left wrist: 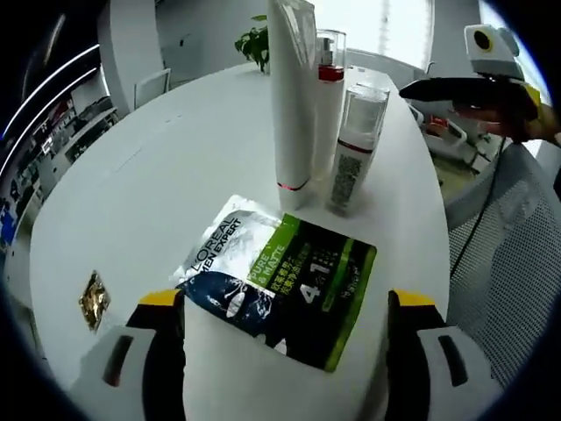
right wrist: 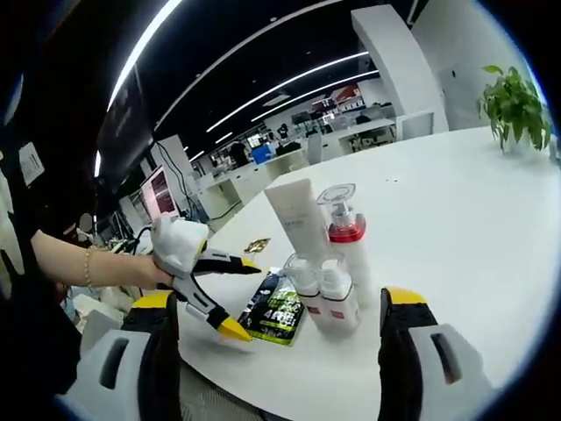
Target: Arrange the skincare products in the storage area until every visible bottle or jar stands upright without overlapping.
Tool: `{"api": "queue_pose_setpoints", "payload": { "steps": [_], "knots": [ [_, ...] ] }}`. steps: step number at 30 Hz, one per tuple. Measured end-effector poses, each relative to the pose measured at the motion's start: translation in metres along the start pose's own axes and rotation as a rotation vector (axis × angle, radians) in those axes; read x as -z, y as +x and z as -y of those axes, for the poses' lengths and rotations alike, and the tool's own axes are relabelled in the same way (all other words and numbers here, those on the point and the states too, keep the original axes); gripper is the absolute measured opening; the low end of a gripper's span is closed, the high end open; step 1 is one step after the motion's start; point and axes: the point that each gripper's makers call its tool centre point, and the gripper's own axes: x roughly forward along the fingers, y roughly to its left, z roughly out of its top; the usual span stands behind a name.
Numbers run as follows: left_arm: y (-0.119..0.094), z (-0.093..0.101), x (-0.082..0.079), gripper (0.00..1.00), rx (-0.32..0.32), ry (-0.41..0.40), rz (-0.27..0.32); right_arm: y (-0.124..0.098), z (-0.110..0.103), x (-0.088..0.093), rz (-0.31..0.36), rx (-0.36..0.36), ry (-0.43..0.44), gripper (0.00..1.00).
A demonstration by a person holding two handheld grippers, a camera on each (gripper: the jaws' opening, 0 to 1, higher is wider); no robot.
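Flat green, white and navy sachet (left wrist: 279, 285) printed "L'ORÉAL MEN EXPERT" and "4 in 1", lying on the round white table (left wrist: 131, 210). Just beyond it stand the tall white tube (left wrist: 292, 96), the red-collared clear pump bottle (left wrist: 328, 88) and a clear-capped white bottle (left wrist: 354, 145). Left gripper (left wrist: 285, 324) spread, straddling the sachet; right gripper (right wrist: 279, 338) spread, empty.

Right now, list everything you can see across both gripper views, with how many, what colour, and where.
Table: one, white, round, under everything.
Tube: one, white, upright, mid-table.
Pump bottle: one, clear with red collar, upright behind the tube.
Small bottles: two, white with clear caps, upright beside the tube.
Sachet: one, green, white and dark blue, lying flat near the table edge.
Wrapper: one, gold, small, apart from the sachet.
Plant: one, green, far side of the table.
Left gripper: grey with yellow-tipped fingers, open, by the sachet.
Right gripper: same colours, open, off the products.
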Motion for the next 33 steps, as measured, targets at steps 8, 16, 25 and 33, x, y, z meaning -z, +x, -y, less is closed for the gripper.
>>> {"api": "queue_pose_setpoints", "payload": {
  "steps": [8, 16, 25, 33],
  "knots": [
    [-0.027, 0.007, 0.008, 0.99, -0.019, -0.109, 0.030, 0.000, -0.005, -0.001, 0.007, -0.019, -0.006, 0.98],
    [-0.051, 0.016, 0.022, 0.99, -0.041, -0.215, 0.070, -0.001, -0.007, -0.001, 0.003, -0.018, -0.009, 1.00],
    [-0.083, 0.016, 0.043, 0.99, -0.089, -0.349, 0.111, -0.002, -0.004, 0.001, -0.006, -0.004, -0.015, 1.00],
    [-0.107, 0.013, 0.058, 0.99, -0.143, -0.456, 0.165, -0.001, -0.003, 0.004, -0.015, 0.002, -0.024, 1.00]
  ]
}}
